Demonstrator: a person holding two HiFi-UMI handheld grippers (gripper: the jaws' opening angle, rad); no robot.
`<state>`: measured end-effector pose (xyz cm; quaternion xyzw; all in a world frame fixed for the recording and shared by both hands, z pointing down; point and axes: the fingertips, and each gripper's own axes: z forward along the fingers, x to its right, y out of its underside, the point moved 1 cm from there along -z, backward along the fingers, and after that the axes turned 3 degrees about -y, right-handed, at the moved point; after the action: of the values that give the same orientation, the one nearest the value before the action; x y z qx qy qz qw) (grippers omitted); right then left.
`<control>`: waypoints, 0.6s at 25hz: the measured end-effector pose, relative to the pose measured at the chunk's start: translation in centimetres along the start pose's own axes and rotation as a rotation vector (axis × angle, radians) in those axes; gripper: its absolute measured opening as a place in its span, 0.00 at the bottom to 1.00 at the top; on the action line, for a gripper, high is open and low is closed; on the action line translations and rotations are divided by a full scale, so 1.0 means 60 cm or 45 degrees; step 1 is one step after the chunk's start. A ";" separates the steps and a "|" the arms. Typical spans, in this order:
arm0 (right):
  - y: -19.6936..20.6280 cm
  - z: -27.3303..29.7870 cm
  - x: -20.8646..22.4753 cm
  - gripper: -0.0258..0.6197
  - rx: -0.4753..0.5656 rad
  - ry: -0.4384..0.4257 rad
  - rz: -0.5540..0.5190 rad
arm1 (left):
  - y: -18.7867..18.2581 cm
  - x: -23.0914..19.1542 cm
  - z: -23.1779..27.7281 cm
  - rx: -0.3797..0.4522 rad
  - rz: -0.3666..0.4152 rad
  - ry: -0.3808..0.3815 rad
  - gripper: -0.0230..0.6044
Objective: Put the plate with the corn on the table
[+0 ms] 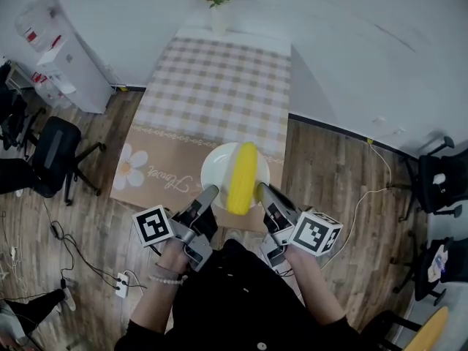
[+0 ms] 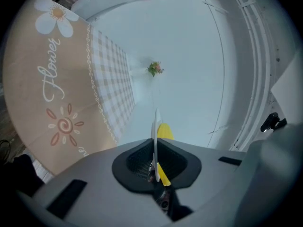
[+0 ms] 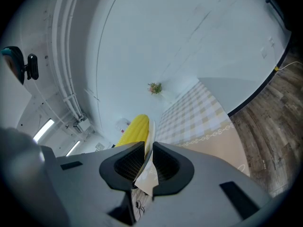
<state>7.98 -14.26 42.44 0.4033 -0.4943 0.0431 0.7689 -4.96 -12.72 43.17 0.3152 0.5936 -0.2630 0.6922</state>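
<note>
A white plate (image 1: 218, 165) with a yellow corn cob (image 1: 242, 177) lying on it hangs over the near end of the table (image 1: 212, 93). My left gripper (image 1: 211, 193) is shut on the plate's near-left rim. My right gripper (image 1: 261, 191) is shut on its near-right rim. In the left gripper view the plate (image 2: 154, 126) stands edge-on between the jaws with the corn (image 2: 164, 132) behind it. Edge-on again in the right gripper view, the plate (image 3: 151, 132) has the corn (image 3: 134, 129) to its left. I cannot tell whether the plate touches the cloth.
The table carries a checked cloth with a beige flower-print border (image 1: 146, 168). A vase of flowers (image 1: 217, 6) stands at its far end against the wall. An office chair (image 1: 55, 152) and a white cabinet (image 1: 62, 61) stand left; cables and a power strip (image 1: 121, 280) lie on the wooden floor.
</note>
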 end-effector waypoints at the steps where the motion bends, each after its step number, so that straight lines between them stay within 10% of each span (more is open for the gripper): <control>1: -0.003 0.002 0.006 0.17 -0.003 0.002 0.000 | -0.001 -0.002 0.007 0.003 0.003 0.000 0.08; 15: -0.020 0.034 0.059 0.17 -0.029 0.048 0.065 | -0.024 -0.030 0.054 -0.025 0.012 -0.081 0.08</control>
<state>8.86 -17.62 44.96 0.3808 -0.4902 0.0646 0.7814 -4.18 -16.16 45.06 0.3027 0.5723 -0.2638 0.7150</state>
